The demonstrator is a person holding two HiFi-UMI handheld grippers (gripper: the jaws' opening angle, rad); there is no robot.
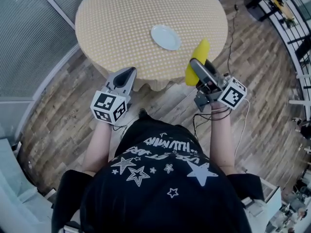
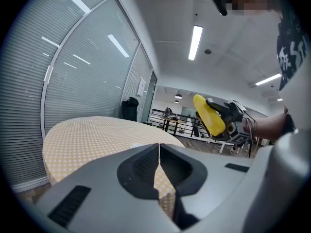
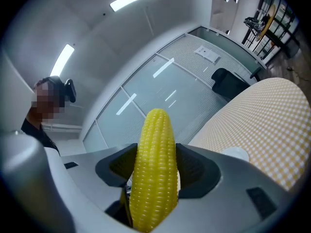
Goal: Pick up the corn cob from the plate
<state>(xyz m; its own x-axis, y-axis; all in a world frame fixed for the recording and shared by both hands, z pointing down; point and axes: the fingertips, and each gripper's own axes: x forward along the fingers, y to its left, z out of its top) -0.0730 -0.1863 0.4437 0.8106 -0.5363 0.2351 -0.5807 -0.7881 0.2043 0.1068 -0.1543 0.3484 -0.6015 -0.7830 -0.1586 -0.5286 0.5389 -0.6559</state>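
A yellow corn cob (image 3: pixel 154 171) stands between the jaws of my right gripper (image 3: pixel 156 168), which is shut on it. In the head view the corn cob (image 1: pixel 198 60) sticks out of the right gripper (image 1: pixel 195 67) at the round table's near right edge. The white plate (image 1: pixel 165 37) lies bare on the table, up and left of the cob. My left gripper (image 1: pixel 127 74) is at the table's near edge, jaws shut with nothing between them. From the left gripper (image 2: pixel 158 165) view the held corn cob (image 2: pixel 209 114) shows raised at the right.
The round table (image 1: pixel 121 18) wears a yellow dotted cloth. A glass wall with blinds (image 1: pixel 24 38) runs along the left. Wooden floor surrounds the table, with a cable (image 1: pixel 232 28) lying at the right and railings (image 1: pixel 296 28) further right.
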